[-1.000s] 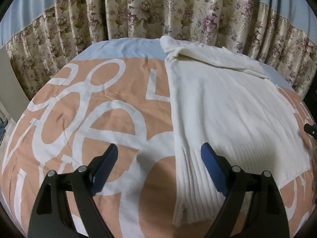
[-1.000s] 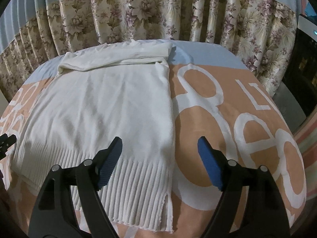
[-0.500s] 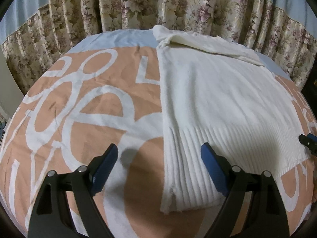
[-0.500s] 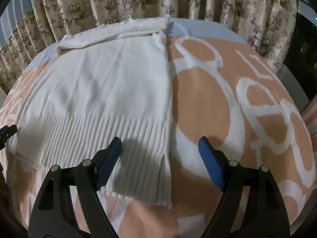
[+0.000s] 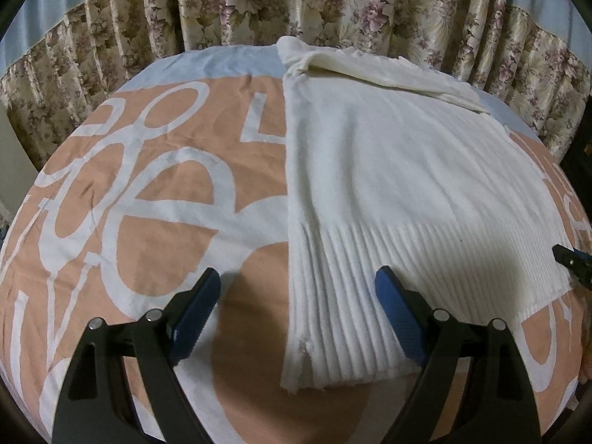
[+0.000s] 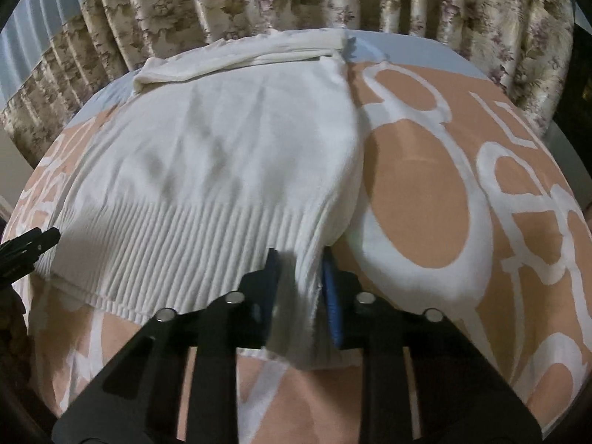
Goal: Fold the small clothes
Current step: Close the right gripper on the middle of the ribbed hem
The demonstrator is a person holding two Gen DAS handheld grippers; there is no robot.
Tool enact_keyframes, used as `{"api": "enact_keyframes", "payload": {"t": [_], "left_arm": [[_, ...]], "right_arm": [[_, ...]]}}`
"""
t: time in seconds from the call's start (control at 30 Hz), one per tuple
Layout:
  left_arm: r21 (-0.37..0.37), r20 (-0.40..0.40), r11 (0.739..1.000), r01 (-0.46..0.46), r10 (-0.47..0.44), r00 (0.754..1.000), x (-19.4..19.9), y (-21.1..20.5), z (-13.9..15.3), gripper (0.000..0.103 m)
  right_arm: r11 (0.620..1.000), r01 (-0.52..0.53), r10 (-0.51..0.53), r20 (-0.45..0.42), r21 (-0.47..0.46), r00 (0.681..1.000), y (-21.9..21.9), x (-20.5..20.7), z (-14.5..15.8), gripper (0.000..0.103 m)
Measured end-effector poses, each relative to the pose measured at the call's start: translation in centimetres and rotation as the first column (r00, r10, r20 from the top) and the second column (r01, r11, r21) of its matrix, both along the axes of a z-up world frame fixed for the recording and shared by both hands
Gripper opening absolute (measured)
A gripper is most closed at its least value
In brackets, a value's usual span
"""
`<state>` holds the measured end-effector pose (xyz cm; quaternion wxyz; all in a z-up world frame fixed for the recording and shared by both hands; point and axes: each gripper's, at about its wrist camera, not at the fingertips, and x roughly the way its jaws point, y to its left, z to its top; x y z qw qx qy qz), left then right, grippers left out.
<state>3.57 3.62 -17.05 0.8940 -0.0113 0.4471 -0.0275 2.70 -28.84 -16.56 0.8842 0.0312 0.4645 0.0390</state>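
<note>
A white knit sweater lies flat on the bed, ribbed hem toward me, sleeves folded across its far end. My left gripper is open just above the hem's left corner, which lies between the blue pads, apart from both. In the right wrist view the same sweater is bunched at its right hem corner. My right gripper is closing there, and the blue pads pinch the ribbed fabric between them. Each view shows the other gripper's black tip at its edge.
The bedspread is peach with large white letters and a pale blue strip at the far end. Floral curtains hang right behind the bed. A dark piece of furniture stands at the bed's far right.
My right gripper sank to the hem's right corner and its jaws came together on it, bunching the fabric. My left gripper stayed open, with the left corner now between its pads.
</note>
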Motion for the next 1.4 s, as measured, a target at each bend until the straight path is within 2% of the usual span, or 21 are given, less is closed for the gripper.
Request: {"api": "enact_keyframes", "payload": {"t": [0.23,0.43,0.6,0.63,0.7,0.77,0.8,0.83,1.0,1.13,1.4], "left_arm": [[-0.018,-0.018,1.000,-0.003,0.003,1.000,0.1,-0.5,-0.3,0.087],[0.009,-0.042,1.000,-0.024,0.024,0.999,0.1,-1.0,-0.4,0.087],[0.014,-0.046,1.000,-0.025,0.026,0.999,0.3,-1.2,-0.4,0.087],[0.015,-0.047,1.000,-0.021,0.022,0.999,0.2,-1.3,-0.4,0.085],[0.005,-0.038,1.000,-0.007,0.007,0.999,0.0,-1.5,-0.2,0.069],[-0.007,-0.021,0.999,0.032,-0.032,0.999,-0.4,-2.2,0.0,0.038],[-0.008,-0.015,0.999,0.048,-0.048,0.999,-0.6,-2.7,0.1,0.030],[-0.009,-0.012,0.998,0.059,-0.059,0.998,-0.8,-3.0,0.3,0.016],[-0.068,-0.016,0.997,0.042,-0.043,0.999,-0.6,-2.3,0.8,0.010],[-0.036,0.035,0.997,0.063,-0.062,0.997,-1.3,-2.4,2.4,0.010],[-0.043,0.042,0.997,0.061,-0.059,0.997,-1.9,-1.8,4.5,0.010]], "right_arm": [[1.000,-0.008,0.008,0.003,-0.024,1.000,0.3,0.0,-0.1,0.023],[0.999,-0.009,0.009,0.009,-0.046,1.000,0.6,-0.1,-0.1,0.023],[1.000,0.001,-0.001,-0.003,-0.002,1.000,0.1,0.0,-0.2,0.023],[1.000,0.004,-0.004,-0.004,0.010,1.000,0.0,0.0,-0.2,0.023],[1.000,0.008,-0.008,-0.004,0.014,1.000,-0.1,0.0,-0.2,0.023],[1.000,0.013,-0.013,-0.005,0.009,1.000,0.0,0.0,-0.1,0.023],[1.000,0.018,-0.017,-0.007,0.013,1.000,0.0,0.0,-0.1,0.023],[1.000,0.022,-0.022,-0.010,0.018,1.000,0.0,0.0,-0.1,0.023],[1.000,0.005,-0.005,0.000,0.025,1.000,0.0,-0.2,0.4,0.010],[1.000,0.001,-0.002,0.024,0.025,1.000,-0.1,-0.6,1.3,0.009],[0.999,-0.030,0.027,0.067,0.039,0.997,-0.1,-2.2,4.5,0.008]]}}
